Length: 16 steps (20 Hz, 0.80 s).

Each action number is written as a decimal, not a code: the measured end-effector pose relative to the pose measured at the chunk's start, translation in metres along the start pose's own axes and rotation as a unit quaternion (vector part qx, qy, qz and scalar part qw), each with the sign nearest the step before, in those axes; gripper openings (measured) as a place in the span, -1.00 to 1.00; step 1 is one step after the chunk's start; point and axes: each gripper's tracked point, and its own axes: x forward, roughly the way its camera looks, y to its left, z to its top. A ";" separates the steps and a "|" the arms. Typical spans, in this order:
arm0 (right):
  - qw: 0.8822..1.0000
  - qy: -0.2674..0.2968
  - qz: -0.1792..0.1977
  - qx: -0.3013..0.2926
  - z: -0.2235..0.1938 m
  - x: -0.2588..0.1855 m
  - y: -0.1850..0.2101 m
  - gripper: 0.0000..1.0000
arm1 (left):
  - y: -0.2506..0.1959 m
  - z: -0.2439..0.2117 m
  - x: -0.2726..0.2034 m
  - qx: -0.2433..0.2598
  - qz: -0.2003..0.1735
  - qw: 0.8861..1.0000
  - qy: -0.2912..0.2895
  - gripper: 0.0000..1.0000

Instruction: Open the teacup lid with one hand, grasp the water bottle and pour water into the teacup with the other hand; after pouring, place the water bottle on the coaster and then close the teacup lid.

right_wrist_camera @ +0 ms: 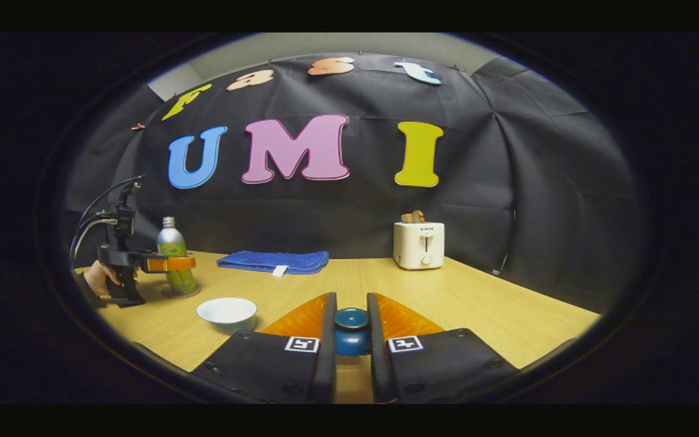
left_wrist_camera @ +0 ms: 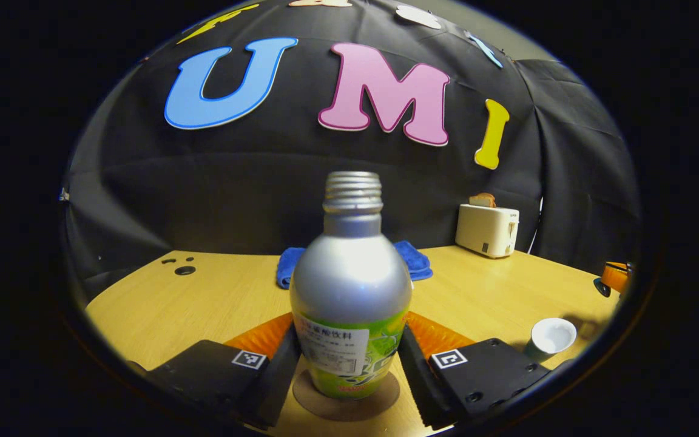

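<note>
My left claw (left_wrist_camera: 349,370) flanks the water bottle (left_wrist_camera: 351,291), upright on the coaster (left_wrist_camera: 346,403); whether it grips, I cannot tell. My right claw (right_wrist_camera: 351,340) clamps the teacup lid (right_wrist_camera: 351,331) beside the open teacup (right_wrist_camera: 227,314).

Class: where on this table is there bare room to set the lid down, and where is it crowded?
Bare wood lies between the towel and toaster, and right of the toaster. Crowded: the left side, where cup, bottle, coaster and left gripper cluster.
</note>
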 end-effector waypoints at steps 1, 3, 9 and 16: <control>1.000 0.001 -0.002 -0.001 -0.001 0.000 -0.001 -0.37 | -0.001 0.000 0.001 -0.006 -0.004 1.000 -0.005 0.67; 1.000 0.001 -0.005 -0.001 0.000 -0.001 -0.001 -0.37 | -0.004 0.000 -0.001 -0.011 -0.006 1.000 -0.003 0.67; 1.000 0.001 -0.005 0.000 0.000 -0.001 -0.002 -0.37 | -0.012 -0.004 -0.012 -0.025 -0.024 0.999 0.008 0.95; 1.000 0.001 -0.005 0.000 0.000 -0.001 -0.001 -0.37 | -0.011 -0.017 -0.037 0.000 -0.024 0.998 0.051 0.94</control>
